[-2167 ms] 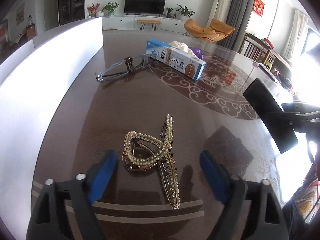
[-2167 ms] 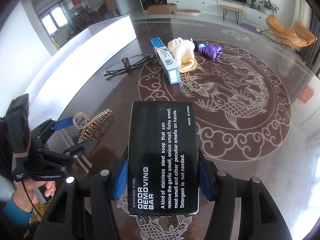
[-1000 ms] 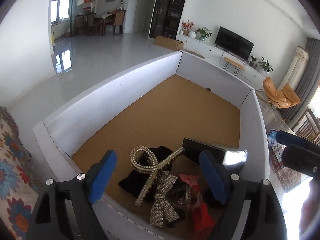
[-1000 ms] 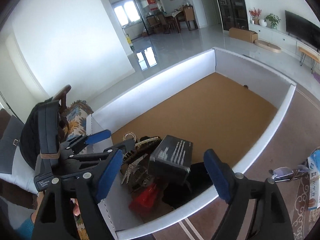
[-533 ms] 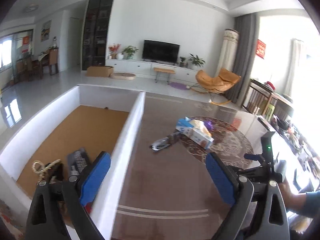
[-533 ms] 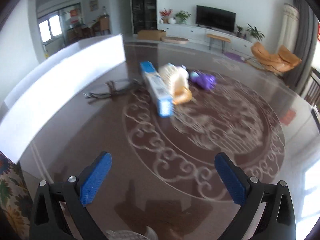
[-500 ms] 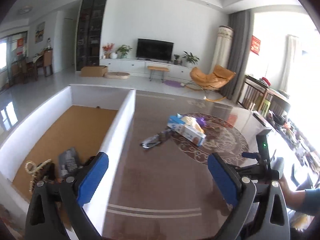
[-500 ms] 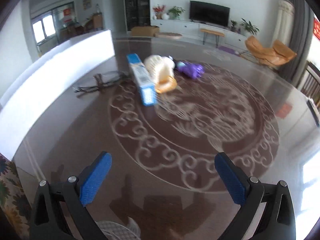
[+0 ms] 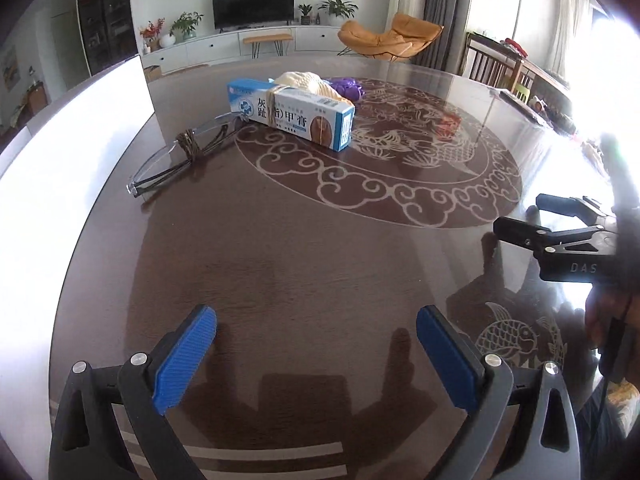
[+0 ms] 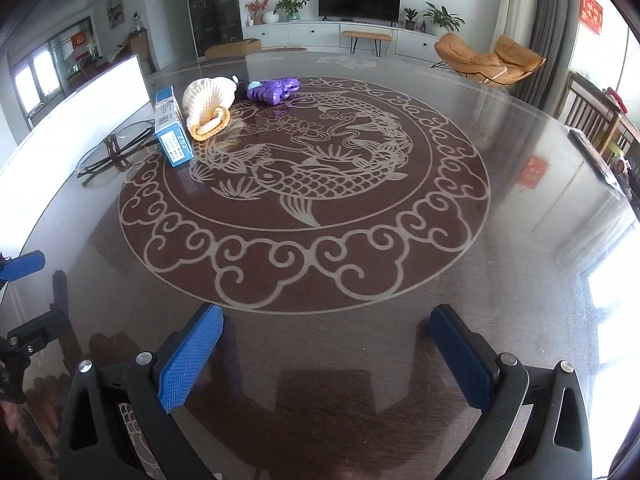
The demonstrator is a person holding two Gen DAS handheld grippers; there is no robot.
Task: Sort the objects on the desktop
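Tabletop [image 10: 500,240] holds ointment box [image 10: 170,132]; long axis runs away from right gripper [image 10: 326,350].

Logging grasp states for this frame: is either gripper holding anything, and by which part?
Nothing is held. The left gripper and right gripper are both open, with only bare table between their fingers.
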